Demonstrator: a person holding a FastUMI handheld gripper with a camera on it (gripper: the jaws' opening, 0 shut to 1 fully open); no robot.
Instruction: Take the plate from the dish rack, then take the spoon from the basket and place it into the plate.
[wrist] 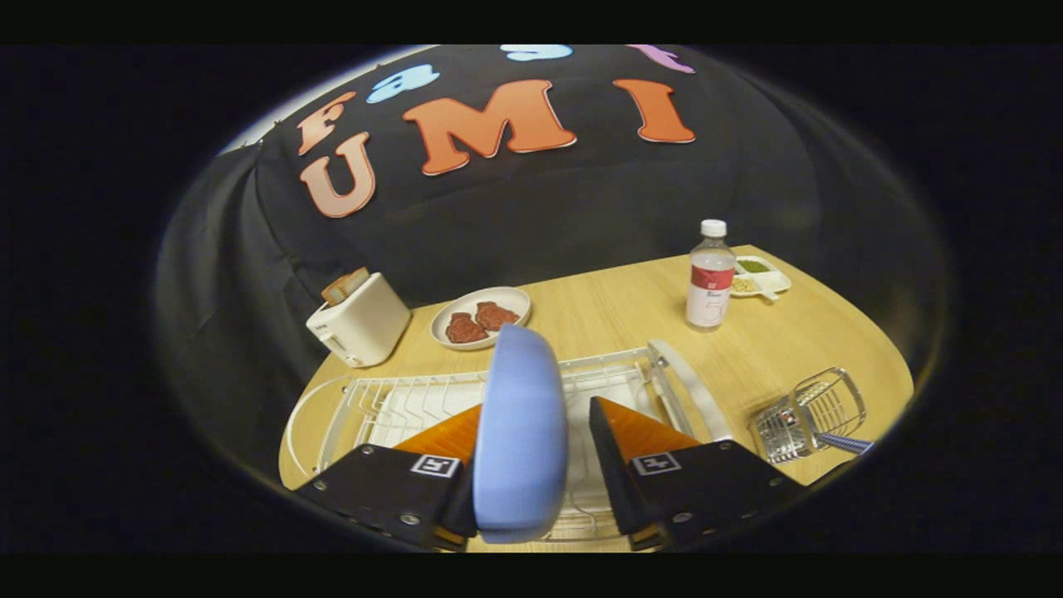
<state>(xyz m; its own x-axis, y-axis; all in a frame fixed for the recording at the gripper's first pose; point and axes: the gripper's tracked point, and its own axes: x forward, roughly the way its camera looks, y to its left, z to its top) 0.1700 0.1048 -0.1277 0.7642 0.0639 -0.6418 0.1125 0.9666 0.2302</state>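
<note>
We have the gripper [531, 432] clamped on the plate [521, 432], edge-up above the dish rack [399, 399]. Spoon [843, 442] still sits in the basket [810, 415] near the table's [614, 307] right edge; that half remains.

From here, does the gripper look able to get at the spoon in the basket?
Probably not yet: the gripper is occupied, with the blue plate standing on edge between its fingers. The spoon in the basket lies off to their right.

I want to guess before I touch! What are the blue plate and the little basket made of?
The blue plate, standing on edge between the claw fingers over the dish rack, looks like matte plastic or glazed ceramic: smooth, evenly coloured, soft sheen. The basket looks like shiny metal wire mesh.
</note>
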